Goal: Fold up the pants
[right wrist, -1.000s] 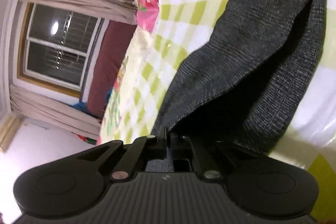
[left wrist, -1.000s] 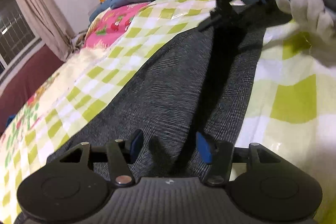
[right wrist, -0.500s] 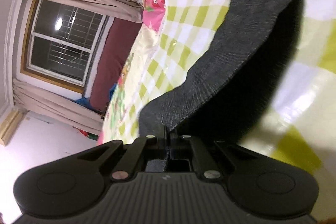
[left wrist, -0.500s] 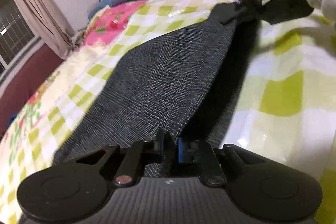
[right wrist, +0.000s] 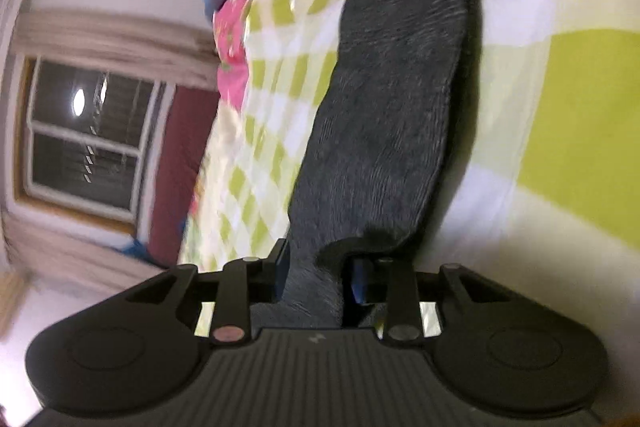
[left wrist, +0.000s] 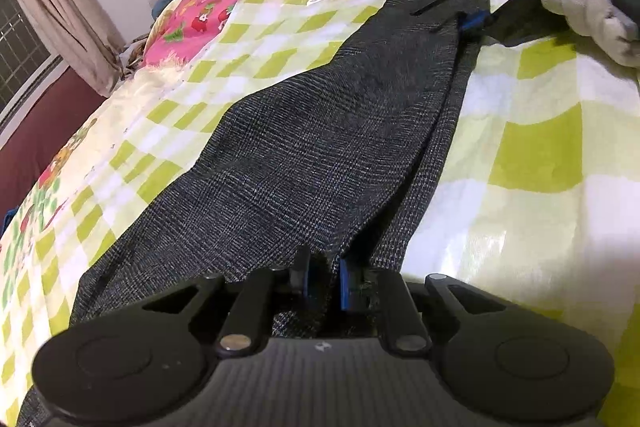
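We had laid the pants (left wrist: 320, 155) doubled lengthwise on the bed (left wrist: 540, 155). Our left gripper (left wrist: 323, 281) pinched one end, while our right gripper (right wrist: 316, 279) stood parted around the other, apparently releasing.

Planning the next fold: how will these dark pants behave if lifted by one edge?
Probably floppy: the pants drape in soft folds between the left gripper and right gripper. Likely light, since one layer lies limp over another. The checked sheet looks glossy, so they may slide.
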